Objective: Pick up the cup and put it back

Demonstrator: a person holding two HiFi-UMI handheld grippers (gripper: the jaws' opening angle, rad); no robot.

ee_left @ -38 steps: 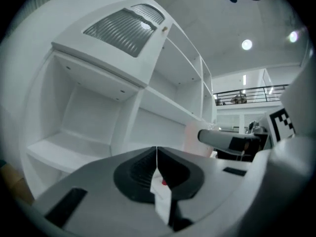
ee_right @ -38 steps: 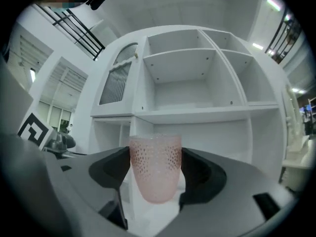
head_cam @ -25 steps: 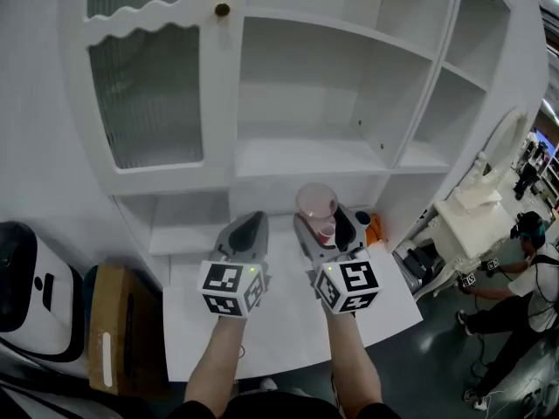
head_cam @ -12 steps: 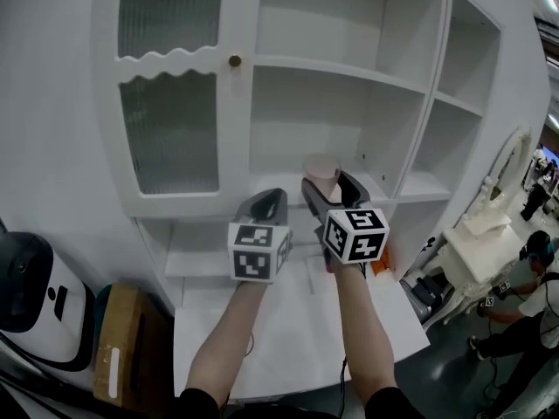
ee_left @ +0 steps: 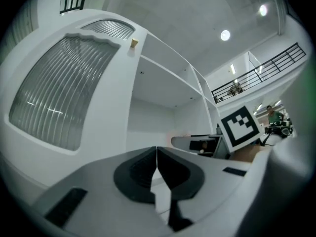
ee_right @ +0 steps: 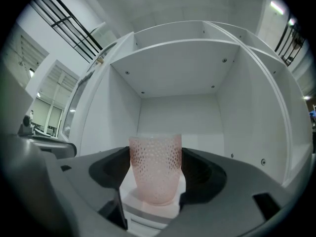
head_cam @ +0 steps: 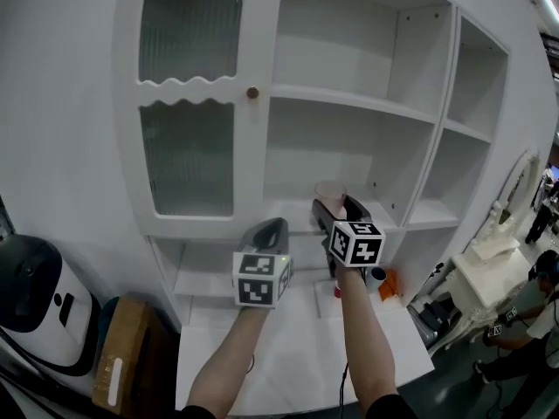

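Two jaws of the right gripper [head_cam: 334, 208] clamp the pink cup [ee_right: 155, 172] upright, just in front of the shelf [head_cam: 395, 220]. Best to keep it level, lower until its base rests on the shelf, then release. The left gripper [ee_left: 157, 158] is closed and empty, left of the shelf.

Tall white cabinet [head_cam: 384, 24], open shelves [head_cam: 349, 101] stacked in two columns on the right side, ribbed-glass door [head_cam: 188, 160] with a small round knob [head_cam: 252, 92] on the left. Right below, a white table [head_cam: 288, 347] pushed up close to it, with something small and orange [head_cam: 388, 283] plus a little white round thing [head_cam: 376, 275] near the back right corner, both too tiny to name tbh. Down on the dark floor [head_cam: 472, 395], left of the table: a cardboard box [head_cam: 122, 352] and a rounded white machine [head_cam: 35, 291] just beside it.
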